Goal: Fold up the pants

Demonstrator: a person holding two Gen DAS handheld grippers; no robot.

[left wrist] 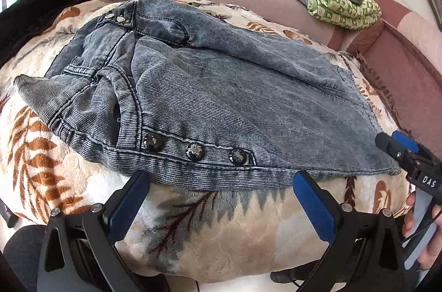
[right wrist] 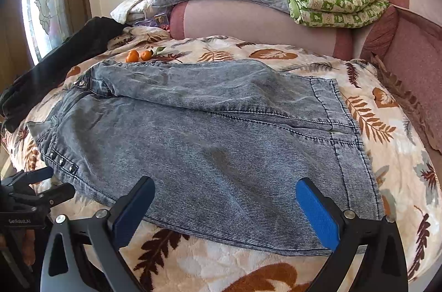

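Lying on the blanket (left wrist: 221, 231), pants (left wrist: 221, 98) sit just beyond each spread hand-held gripper (left wrist: 221, 181).

- The pants (left wrist: 221, 98) were grey-blue, acid-washed denim with a fine ribbed weave and dark stitched seams.
- They lay flat on the bed, already folded — one leg over the other, and the legs doubled back so the hems (right wrist: 345, 132) sat at the right end.
- The waistband (left wrist: 83, 65) lay bunched and rumpled at the left end, with two metal snaps (left wrist: 116, 17) showing near its far corner.
- Three dark, glittery buttons (left wrist: 194, 151) ran in a row along the near edge by the waist.
- The hems were stacked — the upper one set slightly back from the lower, both with dark double stitching.
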